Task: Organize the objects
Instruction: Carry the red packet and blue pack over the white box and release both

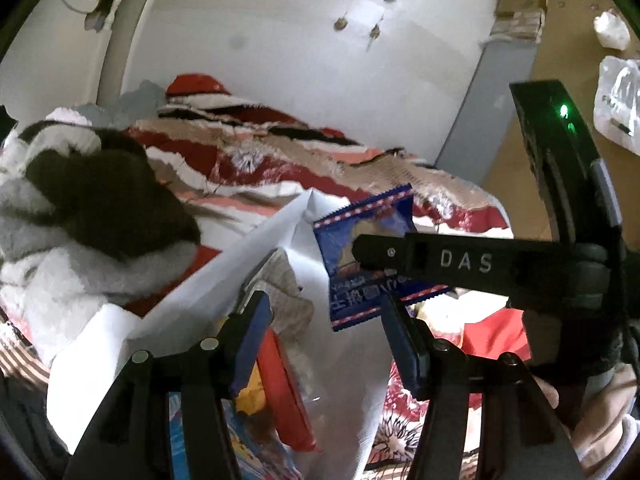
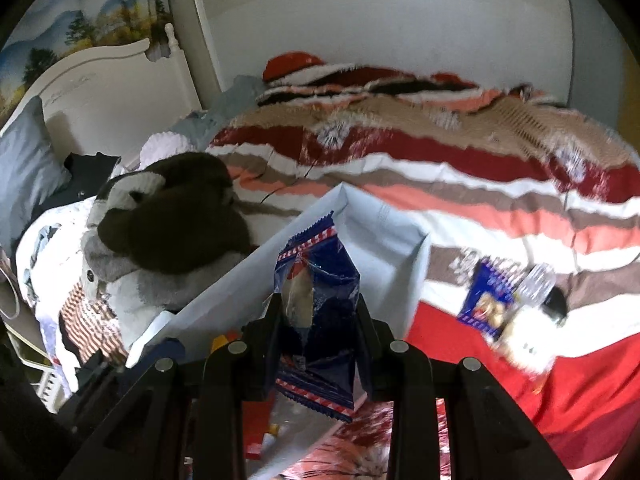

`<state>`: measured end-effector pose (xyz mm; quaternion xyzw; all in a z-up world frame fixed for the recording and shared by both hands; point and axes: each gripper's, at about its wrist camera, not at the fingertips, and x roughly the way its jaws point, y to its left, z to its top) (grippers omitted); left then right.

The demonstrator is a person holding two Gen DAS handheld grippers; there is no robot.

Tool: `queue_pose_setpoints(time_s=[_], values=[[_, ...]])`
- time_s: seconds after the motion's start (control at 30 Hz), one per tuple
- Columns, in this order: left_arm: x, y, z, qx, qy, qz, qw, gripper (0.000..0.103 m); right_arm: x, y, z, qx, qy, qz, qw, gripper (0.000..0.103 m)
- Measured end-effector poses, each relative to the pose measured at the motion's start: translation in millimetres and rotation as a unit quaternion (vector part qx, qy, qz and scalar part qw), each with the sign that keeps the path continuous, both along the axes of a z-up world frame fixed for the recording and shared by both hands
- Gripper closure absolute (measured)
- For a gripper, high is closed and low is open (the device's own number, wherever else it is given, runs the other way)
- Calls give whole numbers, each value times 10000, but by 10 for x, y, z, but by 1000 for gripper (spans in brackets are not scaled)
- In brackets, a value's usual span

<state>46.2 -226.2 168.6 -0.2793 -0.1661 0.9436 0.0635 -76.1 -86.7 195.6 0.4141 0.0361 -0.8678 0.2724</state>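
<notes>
The right gripper (image 2: pixel 320 308) is clenched on a blue snack packet (image 2: pixel 316 276), which stands upright between its fingers above the open white paper bag (image 2: pixel 384 232). In the left wrist view the left gripper (image 1: pixel 326 320) is released — fingers spread over the bag's mouth (image 1: pixel 224 264), the packet (image 1: pixel 360 264) just beyond at 12 o'clock. Further out on the striped bedspread (image 2: pixel 500 184), at 3 o'clock, lie another blue packet (image 2: pixel 486 296) and a clear bottle (image 2: pixel 538 284). At 9 o'clock sits a brown plush toy (image 2: pixel 176 220) — behind it, the white headboard (image 2: pixel 104 84).
</notes>
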Motion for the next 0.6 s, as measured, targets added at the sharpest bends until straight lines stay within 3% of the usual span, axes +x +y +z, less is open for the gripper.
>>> queue_pose_setpoints(time_s=[0.13, 0.27, 0.33, 0.47, 0.6], values=[[-19, 87, -47, -178, -133, -50, 9997, 45, -40, -20, -84, -231, -328, 60, 9992, 72], [1, 188, -50, -367, -175, -86, 9991, 45, -66, -35, -163, -333, -615, 119, 9975, 56], [14, 219, -57, -417, -190, -69, 9989, 45, -70, -40, -221, -427, -874, 236, 9950, 52], [13, 235, -69, -464, -219, -45, 9987, 45, -39, -91, -335, -511, -1496, 639, 9854, 52], [25, 240, -58, -476, -191, -16, 9987, 45, 79, 25, -223, -507, -1228, 695, 9887, 52]])
